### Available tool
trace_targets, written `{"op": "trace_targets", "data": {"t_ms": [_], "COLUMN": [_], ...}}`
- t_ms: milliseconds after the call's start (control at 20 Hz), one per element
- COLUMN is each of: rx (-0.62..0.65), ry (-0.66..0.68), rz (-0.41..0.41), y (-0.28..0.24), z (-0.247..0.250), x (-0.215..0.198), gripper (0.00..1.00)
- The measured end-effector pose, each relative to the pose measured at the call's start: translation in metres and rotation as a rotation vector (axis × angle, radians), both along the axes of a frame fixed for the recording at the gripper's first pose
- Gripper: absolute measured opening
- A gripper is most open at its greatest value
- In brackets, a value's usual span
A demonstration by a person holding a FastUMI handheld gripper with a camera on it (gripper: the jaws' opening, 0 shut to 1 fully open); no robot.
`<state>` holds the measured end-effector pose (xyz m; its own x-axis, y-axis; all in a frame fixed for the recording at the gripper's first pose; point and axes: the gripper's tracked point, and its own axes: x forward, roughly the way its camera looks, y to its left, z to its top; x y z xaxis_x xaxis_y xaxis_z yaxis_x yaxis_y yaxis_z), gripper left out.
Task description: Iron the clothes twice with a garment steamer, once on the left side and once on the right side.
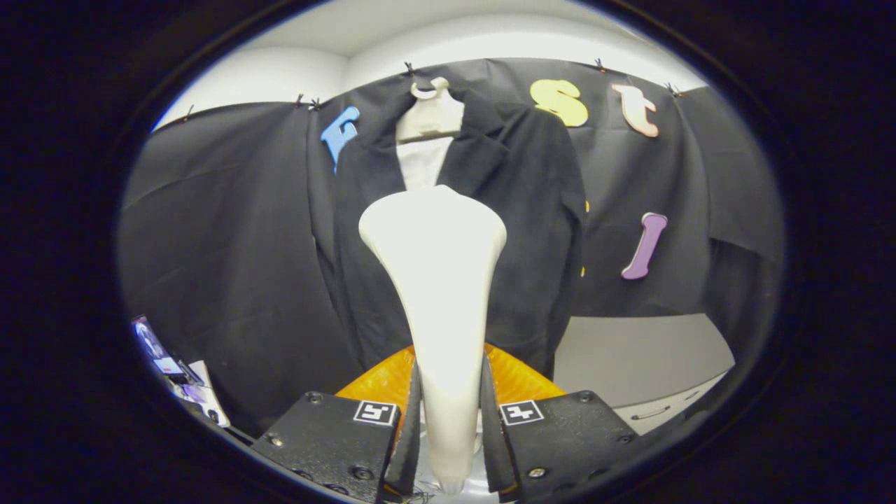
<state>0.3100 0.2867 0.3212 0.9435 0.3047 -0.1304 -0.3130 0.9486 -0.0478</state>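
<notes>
My gripper is shut on the white garment steamer, both fingers pressing on its narrow handle. The steamer's wide head rises straight ahead of the fingers and points at a dark jacket. The jacket hangs on a pale hanger against the black cloth wall, with a white shirt front showing between its lapels. The steamer head covers the jacket's middle, a little below the shirt opening; I cannot tell whether it touches the cloth. An orange part shows behind the handle, just beyond the fingers.
A grey cabinet top with a drawer handle stands to the right below the jacket. Low on the left lies a small screen and some clutter. Black cloth wall stretches on both sides of the jacket.
</notes>
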Motion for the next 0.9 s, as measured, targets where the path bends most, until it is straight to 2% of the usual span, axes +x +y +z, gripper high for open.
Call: {"op": "trace_targets", "data": {"t_ms": [250, 450, 650, 900], "rx": [-0.034, -0.058, -0.083, -0.108], "ry": [-0.053, -0.072, -0.063, -0.025], "rz": [0.062, 0.079, 0.079, 0.056], "y": [0.073, 0.12, 0.152, 0.166], "z": [0.041, 0.058, 0.055, 0.038], "x": [-0.001, 0.013, 0.03, 0.056], "gripper": [0.4, 0.4, 0.4, 0.4]}}
